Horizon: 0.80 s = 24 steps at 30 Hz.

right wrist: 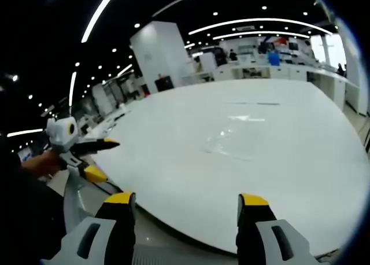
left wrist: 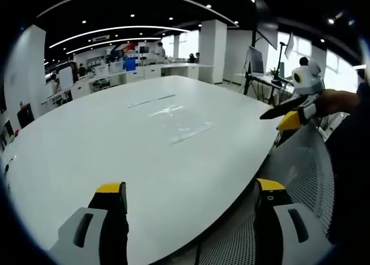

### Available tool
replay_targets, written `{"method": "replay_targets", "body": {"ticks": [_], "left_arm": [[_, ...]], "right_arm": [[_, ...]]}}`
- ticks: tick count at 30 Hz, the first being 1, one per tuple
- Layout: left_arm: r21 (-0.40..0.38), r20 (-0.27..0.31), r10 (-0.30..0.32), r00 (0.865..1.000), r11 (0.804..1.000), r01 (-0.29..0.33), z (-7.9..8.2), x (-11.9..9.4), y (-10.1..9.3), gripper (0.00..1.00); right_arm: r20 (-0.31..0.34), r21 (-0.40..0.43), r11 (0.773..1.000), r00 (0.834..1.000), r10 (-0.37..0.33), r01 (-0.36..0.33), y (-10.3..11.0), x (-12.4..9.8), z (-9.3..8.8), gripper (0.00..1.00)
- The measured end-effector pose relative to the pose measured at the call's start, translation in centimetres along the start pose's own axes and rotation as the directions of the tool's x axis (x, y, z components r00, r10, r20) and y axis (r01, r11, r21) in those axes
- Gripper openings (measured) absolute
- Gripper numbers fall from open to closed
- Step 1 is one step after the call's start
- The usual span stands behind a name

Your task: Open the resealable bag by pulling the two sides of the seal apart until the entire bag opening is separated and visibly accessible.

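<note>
A clear resealable bag [left wrist: 182, 121] lies flat near the middle of the white table [left wrist: 87, 143]; it is faint against the surface. In the right gripper view the same bag [right wrist: 234, 139] rests well ahead of the jaws. My left gripper [left wrist: 191, 197] stands open over the table's near edge, nothing between its yellow-tipped jaws. My right gripper [right wrist: 188, 208] is open too, short of the table's edge. In the left gripper view the right gripper [left wrist: 286, 114] comes in from the right, held by a hand. The left gripper [right wrist: 95, 158] shows at the left of the right gripper view.
A mesh chair back [left wrist: 306, 172] sits between me and the table edge on the right. Two thin strips [left wrist: 151, 100] lie on the table beyond the bag. Desks, monitors and pillars [left wrist: 213, 50] fill the office behind, with people far off.
</note>
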<state>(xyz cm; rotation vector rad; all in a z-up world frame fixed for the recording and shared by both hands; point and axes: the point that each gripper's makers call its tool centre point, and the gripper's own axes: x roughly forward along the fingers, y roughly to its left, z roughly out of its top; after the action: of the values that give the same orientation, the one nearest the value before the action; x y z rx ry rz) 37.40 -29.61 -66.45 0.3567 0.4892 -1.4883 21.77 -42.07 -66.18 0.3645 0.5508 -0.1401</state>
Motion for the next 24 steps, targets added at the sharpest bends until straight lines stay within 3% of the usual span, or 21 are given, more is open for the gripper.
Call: {"method": "replay_targets", "body": {"ticks": [5,9,15,19,24], "left_arm": [[0.006,0.015,0.009,1.000,1.000,-0.009,0.2,-0.1,0.1,0.92],[0.017,-0.007,0.012,1.000,1.000,-0.012,-0.2,0.0,0.2,0.96],[0.018,0.005,0.012,1.000,1.000,-0.012,0.1,0.0,0.3,0.96],[0.054,-0.019,-0.005,1.000,0.998,0.006,-0.2,0.1,-0.1,0.96],[0.037,-0.008,-0.018,1.000,0.999,0.018,0.0,0.4,-0.4,0.96]], "right_arm": [[-0.017,0.006,1.000,1.000,0.015,-0.015,0.0,0.3,-0.4,0.70],[-0.024,0.002,1.000,0.999,0.024,-0.024,0.1,0.5,-0.4,0.70],[-0.029,-0.019,0.999,0.999,0.034,-0.035,0.2,0.7,0.2,0.70],[-0.039,-0.043,0.998,0.998,0.040,-0.042,0.0,1.2,0.4,0.70],[-0.026,-0.076,0.996,0.998,0.052,-0.054,-0.2,1.6,1.5,0.70]]}}
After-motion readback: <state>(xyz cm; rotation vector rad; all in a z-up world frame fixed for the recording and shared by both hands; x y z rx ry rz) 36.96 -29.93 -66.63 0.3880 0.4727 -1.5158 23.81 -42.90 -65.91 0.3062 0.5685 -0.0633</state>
